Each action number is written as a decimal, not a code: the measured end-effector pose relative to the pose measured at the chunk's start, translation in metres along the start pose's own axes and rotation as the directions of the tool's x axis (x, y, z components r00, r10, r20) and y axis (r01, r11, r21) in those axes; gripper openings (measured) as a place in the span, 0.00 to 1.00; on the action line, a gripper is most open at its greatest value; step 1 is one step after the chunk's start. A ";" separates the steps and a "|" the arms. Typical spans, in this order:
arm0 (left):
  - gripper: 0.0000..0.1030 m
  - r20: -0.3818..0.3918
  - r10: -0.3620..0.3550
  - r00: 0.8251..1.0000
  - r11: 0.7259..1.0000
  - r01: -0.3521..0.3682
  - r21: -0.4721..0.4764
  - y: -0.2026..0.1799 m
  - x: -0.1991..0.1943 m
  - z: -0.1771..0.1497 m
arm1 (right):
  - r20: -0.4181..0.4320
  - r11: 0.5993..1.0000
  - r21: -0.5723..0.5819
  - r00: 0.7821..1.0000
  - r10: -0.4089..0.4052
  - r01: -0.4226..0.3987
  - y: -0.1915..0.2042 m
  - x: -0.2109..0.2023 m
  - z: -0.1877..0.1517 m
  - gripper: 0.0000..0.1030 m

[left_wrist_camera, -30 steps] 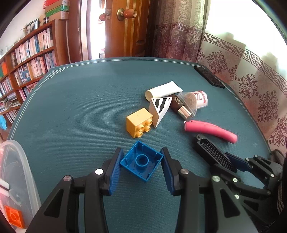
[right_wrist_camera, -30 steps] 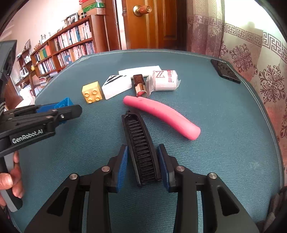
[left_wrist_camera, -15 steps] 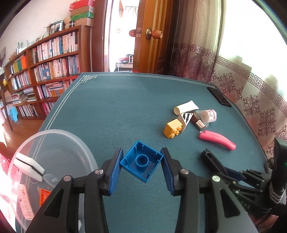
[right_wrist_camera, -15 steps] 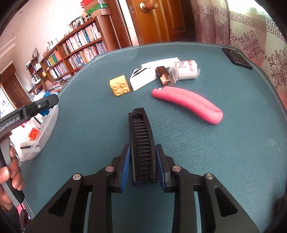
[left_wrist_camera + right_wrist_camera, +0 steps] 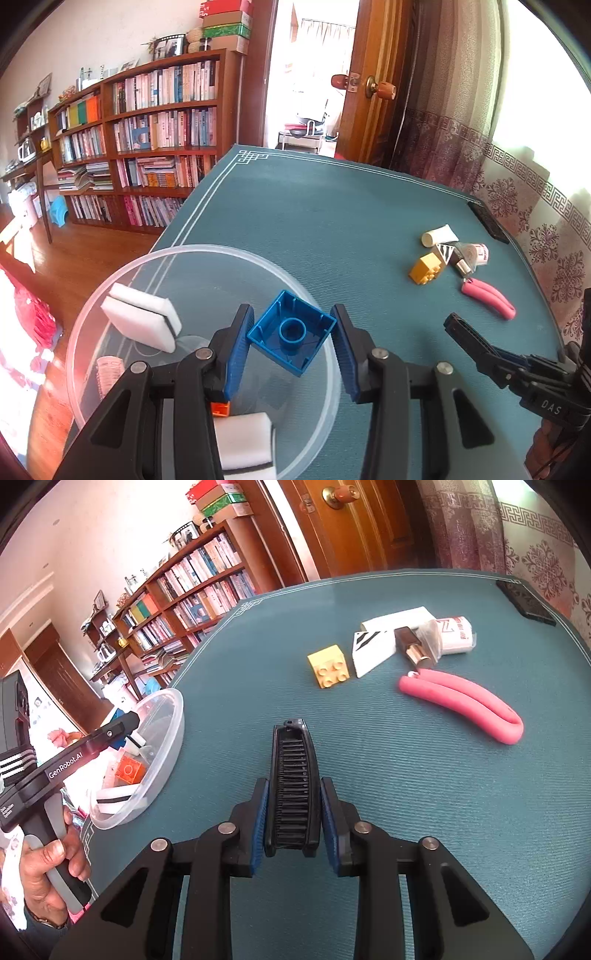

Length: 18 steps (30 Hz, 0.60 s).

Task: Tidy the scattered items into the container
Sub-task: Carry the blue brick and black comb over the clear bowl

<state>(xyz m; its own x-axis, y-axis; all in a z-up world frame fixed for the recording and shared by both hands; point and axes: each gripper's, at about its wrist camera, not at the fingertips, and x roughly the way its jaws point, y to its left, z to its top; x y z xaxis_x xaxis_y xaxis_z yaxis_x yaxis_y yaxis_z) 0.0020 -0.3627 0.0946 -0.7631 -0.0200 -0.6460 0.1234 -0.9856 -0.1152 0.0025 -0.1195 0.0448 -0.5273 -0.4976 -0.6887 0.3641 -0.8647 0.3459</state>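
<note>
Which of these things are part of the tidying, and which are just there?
Part of the job: bowl, blue brick, comb, yellow brick, pink clip, tube, lipstick, wrapped roll, striped wedge.

Just there: bookshelf, door, curtain, black slab.

The setting was a lived-in home study or sitting room. Wooden bookshelves crammed with books lined one wall, with boxes and framed photos stacked on top. A panelled wooden door with a round knob stood open beside patterned curtains, above a polished wood floor. A teal cloth covered the worktop.
</note>
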 end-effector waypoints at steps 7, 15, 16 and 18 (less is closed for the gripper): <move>0.46 -0.002 0.047 0.999 0.998 -0.047 -0.047 0.032 -0.004 -0.006 | 0.013 0.998 -0.044 0.999 0.045 -0.044 0.035 0.010 0.011 0.28; 0.46 -0.019 0.065 0.998 0.995 -0.066 -0.076 0.055 -0.002 -0.013 | 0.059 0.993 -0.075 0.994 0.095 -0.091 0.067 0.008 0.030 0.28; 0.46 -0.021 0.066 0.998 0.995 -0.067 -0.079 0.057 -0.001 -0.014 | 0.068 0.992 -0.081 0.992 0.105 -0.099 0.071 0.007 0.034 0.28; 0.46 -0.026 0.068 0.997 0.994 -0.070 -0.084 0.060 0.000 -0.015 | 0.081 0.988 -0.098 0.989 0.125 -0.117 0.081 0.005 0.040 0.28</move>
<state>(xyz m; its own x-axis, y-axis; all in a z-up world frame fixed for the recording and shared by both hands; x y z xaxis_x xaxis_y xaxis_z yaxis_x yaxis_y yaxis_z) 0.0188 -0.4193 0.0765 -0.7364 -0.0830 -0.6715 0.2293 -0.9643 -0.1322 -0.0016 -0.1944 0.0950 -0.5386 -0.6054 -0.5860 0.4963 -0.7900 0.3600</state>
